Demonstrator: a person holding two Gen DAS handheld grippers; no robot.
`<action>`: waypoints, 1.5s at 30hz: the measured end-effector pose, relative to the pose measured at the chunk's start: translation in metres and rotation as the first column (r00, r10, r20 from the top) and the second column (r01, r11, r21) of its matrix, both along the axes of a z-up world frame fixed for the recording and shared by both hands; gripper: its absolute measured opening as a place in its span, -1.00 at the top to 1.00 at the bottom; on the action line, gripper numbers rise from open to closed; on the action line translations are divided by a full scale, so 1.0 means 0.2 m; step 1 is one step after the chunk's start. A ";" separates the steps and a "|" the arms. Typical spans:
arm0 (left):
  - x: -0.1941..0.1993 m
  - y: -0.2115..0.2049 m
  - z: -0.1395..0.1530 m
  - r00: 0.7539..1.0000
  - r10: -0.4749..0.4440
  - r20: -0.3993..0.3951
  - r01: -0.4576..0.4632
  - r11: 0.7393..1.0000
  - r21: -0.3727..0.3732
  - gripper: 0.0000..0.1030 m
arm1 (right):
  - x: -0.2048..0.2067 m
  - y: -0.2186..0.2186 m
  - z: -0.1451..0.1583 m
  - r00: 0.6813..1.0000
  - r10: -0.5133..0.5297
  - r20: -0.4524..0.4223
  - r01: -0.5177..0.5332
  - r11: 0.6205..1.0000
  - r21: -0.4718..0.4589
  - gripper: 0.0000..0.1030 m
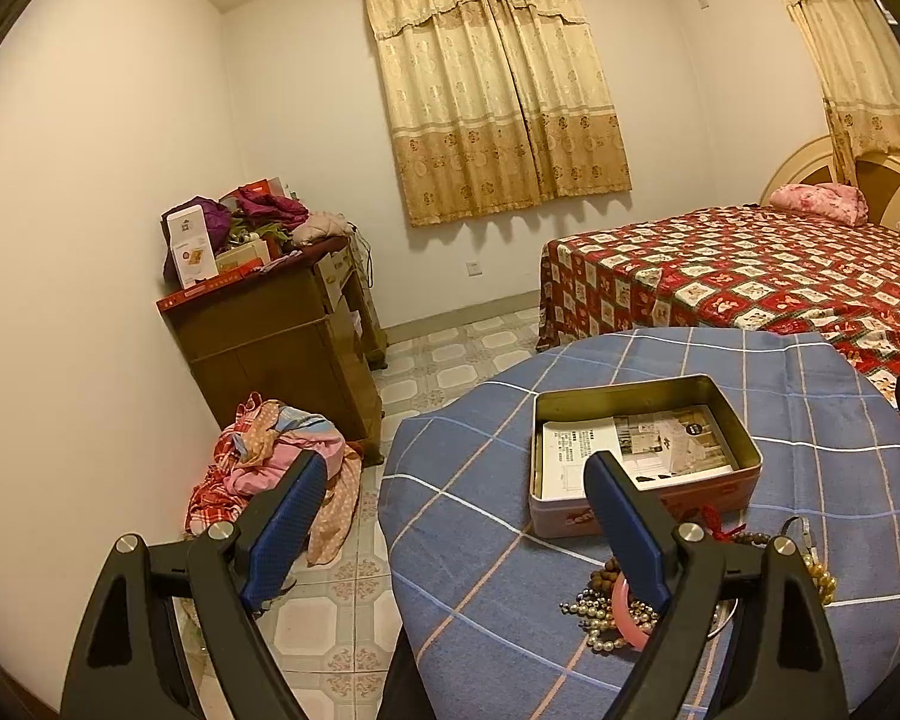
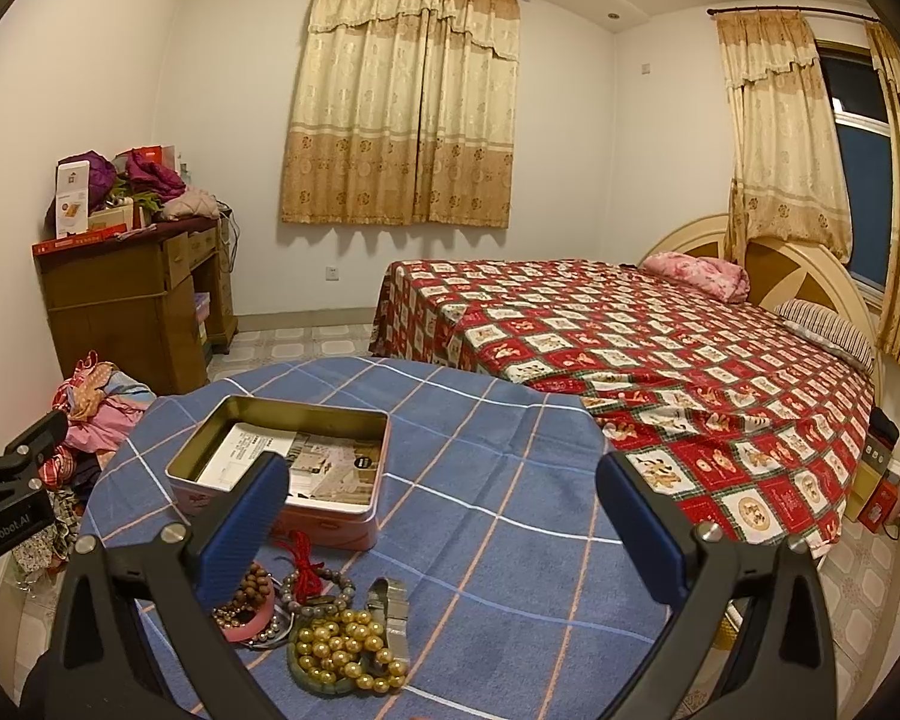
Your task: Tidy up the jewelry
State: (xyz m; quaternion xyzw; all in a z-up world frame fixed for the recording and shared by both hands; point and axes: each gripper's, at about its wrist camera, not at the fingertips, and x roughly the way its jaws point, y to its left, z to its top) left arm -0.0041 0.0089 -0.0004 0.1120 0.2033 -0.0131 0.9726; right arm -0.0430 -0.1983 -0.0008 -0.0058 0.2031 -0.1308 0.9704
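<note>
The jewelry (image 2: 312, 630) lies in one tangled heap at the near edge of the round surface (image 2: 510, 480), just at 6 o'clock from the open tin (image 2: 282, 468), probably piled there so each piece can be lifted straight across into it. Gold-coloured beads (image 2: 342, 648) sit in front, with a metal watch band (image 2: 390, 606), a pink bangle (image 2: 243, 630), brown wooden beads (image 2: 252, 585) and a red tassel cord (image 2: 306, 558) behind. The tin holds only a printed leaflet (image 2: 330, 468). The right gripper (image 2: 444, 516) hovers above the heap, jaws wide apart and empty. The left gripper (image 1: 456, 516) hangs at the heap's 9 o'clock, jaws also apart, holding nothing. The bed (image 2: 660, 348) stands at 2 o'clock.
</note>
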 end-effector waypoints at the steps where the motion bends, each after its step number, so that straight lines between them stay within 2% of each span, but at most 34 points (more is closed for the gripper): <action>1: 0.00 0.00 0.00 1.000 0.001 -0.001 -0.001 1.000 0.001 -0.70 | 0.00 0.00 0.00 1.000 0.000 0.000 0.000 1.000 0.001 -1.00; 20: 0.02 0.00 -0.03 1.000 0.007 -0.010 -0.007 1.000 0.005 -0.70 | 0.00 0.01 -0.01 1.000 0.003 -0.007 -0.003 1.000 0.005 -1.00; 31: 0.07 0.00 -0.11 0.998 0.013 -0.055 -0.012 1.000 0.007 -0.70 | 0.03 0.00 -0.06 0.999 -0.001 -0.038 0.001 1.000 0.010 -1.00; 34: 0.10 0.00 -0.16 0.997 -0.002 -0.073 0.002 1.000 0.004 -0.70 | 0.05 -0.01 -0.09 0.998 -0.001 -0.056 0.001 1.000 -0.003 -1.00; 39: 0.17 -0.03 -0.33 0.988 -0.023 -0.155 0.025 1.000 0.009 -0.70 | 0.09 -0.02 -0.21 0.993 -0.013 -0.119 0.009 0.999 -0.034 -1.00; 45: 0.19 -0.11 -0.45 0.972 -0.086 -0.219 0.086 0.996 -0.011 -0.70 | 0.11 -0.02 -0.31 0.983 -0.010 -0.183 0.006 1.000 -0.024 -1.00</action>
